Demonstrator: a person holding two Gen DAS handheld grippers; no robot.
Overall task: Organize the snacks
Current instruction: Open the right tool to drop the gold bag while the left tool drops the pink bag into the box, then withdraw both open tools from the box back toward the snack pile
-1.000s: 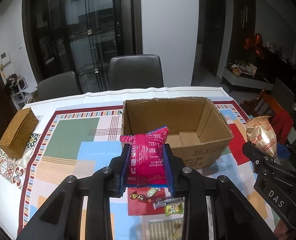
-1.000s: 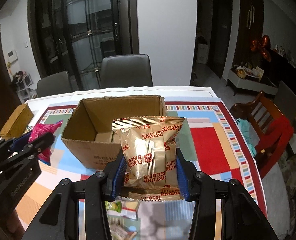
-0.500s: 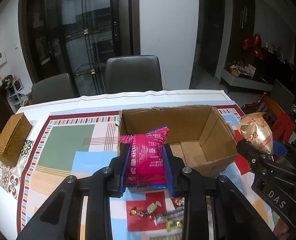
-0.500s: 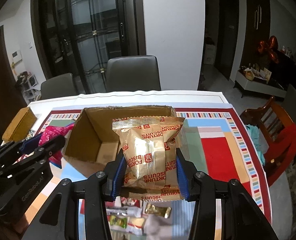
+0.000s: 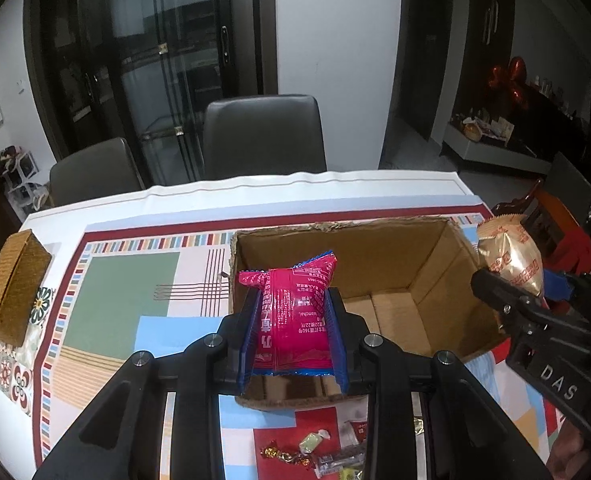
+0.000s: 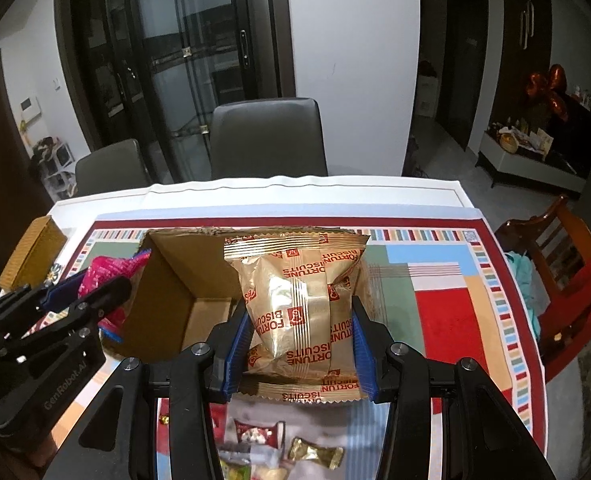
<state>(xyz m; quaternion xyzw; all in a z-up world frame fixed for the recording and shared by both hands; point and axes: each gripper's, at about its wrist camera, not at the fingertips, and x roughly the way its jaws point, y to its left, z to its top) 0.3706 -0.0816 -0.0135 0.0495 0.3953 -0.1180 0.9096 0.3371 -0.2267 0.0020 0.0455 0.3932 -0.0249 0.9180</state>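
An open cardboard box point(image 5: 439, 280) stands on the patterned tablecloth; it also shows in the right wrist view point(image 6: 175, 276). My left gripper point(image 5: 293, 312) is shut on a pink snack bag point(image 5: 293, 316) and holds it above the box's near left corner. My right gripper point(image 6: 299, 328) is shut on a gold Fortune Biscuits bag point(image 6: 295, 292), held above the box's right side. That gold bag point(image 5: 511, 256) shows at the right in the left wrist view. Inside, the box shows only its bare cardboard floor.
Several small wrapped candies point(image 5: 315, 452) lie on the cloth in front of the box, also seen below the right gripper point(image 6: 315, 452). A woven basket box point(image 5: 13, 280) sits at the table's left edge. Dark chairs point(image 5: 263, 136) stand behind the table; a wooden chair point(image 6: 555, 264) at right.
Both grippers have risen and moved forward with their bags, from in front of the box to above its opening. The box interior is now seen from above.
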